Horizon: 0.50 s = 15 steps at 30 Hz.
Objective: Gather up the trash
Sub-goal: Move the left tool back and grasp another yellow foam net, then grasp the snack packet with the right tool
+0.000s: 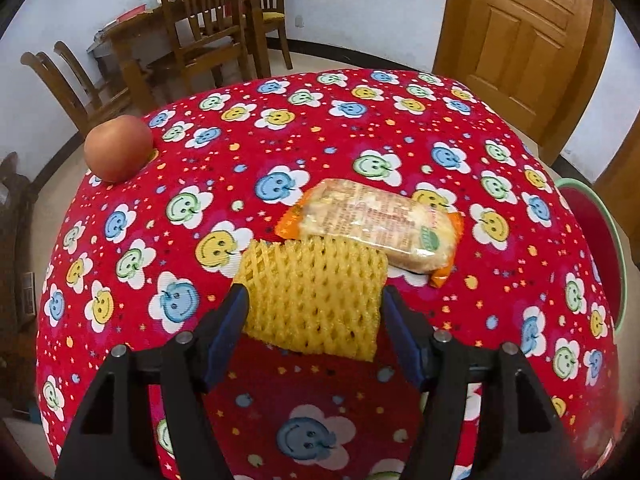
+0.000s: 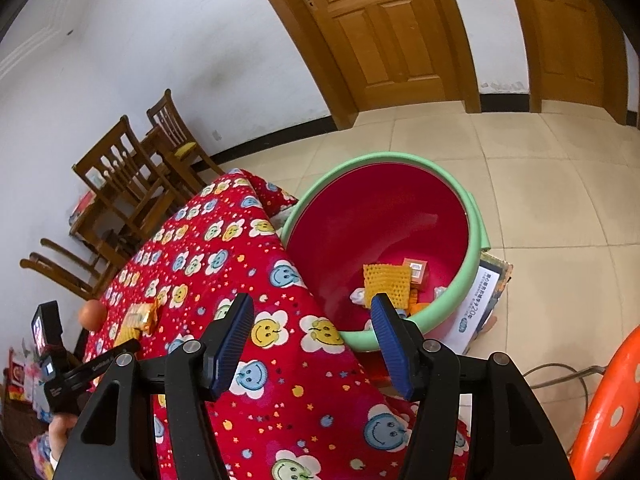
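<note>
A yellow foam fruit net [image 1: 316, 300] lies on the red smiley tablecloth [image 1: 360, 140], between the open fingers of my left gripper [image 1: 314, 304]; whether the pads touch it is unclear. A wrapped snack packet [image 1: 376, 224] lies just beyond it. An apple [image 1: 118, 148] sits at the table's far left edge. My right gripper [image 2: 312, 320] is open and empty, above the table edge next to the red bin with a green rim [image 2: 476, 240]. Inside the bin lie another yellow net [image 2: 386, 284], a small carton [image 2: 416, 272] and crumpled scraps.
Wooden chairs [image 1: 208, 28] and a wooden table stand behind the table. A wooden door [image 1: 524, 36] is at the back right. An orange stool [image 2: 608, 408] stands at the right. A printed box [image 2: 480, 304] lies under the bin. The bin's rim [image 1: 588, 188] shows at the table's right.
</note>
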Tool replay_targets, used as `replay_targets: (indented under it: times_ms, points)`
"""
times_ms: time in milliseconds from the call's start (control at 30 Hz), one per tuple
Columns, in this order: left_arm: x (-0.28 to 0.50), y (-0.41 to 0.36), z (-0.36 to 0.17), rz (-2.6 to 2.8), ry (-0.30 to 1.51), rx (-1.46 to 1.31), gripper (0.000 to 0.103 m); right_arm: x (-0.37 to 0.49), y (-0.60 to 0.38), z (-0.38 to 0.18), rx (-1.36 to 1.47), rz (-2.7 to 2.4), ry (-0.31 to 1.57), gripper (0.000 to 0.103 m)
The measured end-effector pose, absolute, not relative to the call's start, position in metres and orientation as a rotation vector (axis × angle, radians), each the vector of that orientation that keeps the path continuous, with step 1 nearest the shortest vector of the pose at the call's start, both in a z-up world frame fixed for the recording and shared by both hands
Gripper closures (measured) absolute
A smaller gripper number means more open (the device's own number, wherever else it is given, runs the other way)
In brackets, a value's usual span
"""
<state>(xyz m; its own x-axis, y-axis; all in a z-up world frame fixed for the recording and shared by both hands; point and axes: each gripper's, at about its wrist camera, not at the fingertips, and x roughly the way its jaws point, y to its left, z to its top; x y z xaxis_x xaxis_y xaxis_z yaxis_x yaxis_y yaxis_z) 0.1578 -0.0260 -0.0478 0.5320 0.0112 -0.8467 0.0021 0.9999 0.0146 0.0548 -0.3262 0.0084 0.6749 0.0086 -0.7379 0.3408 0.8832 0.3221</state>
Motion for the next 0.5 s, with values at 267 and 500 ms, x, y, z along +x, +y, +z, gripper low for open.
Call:
replay_targets:
  times_ms: [267, 500]
  points:
    - [0.154, -0.01, -0.044, -0.005, 0.992, -0.026, 0.07, 0.069, -0.304, 0.01, 0.421, -0.151, 0.834, 0.041]
    - [0.148, 0.011, -0.036, -0.024, 0.977, -0.107, 0.078, 0.092, -0.271, 0.007, 0.376, -0.082, 0.87, 0.041]
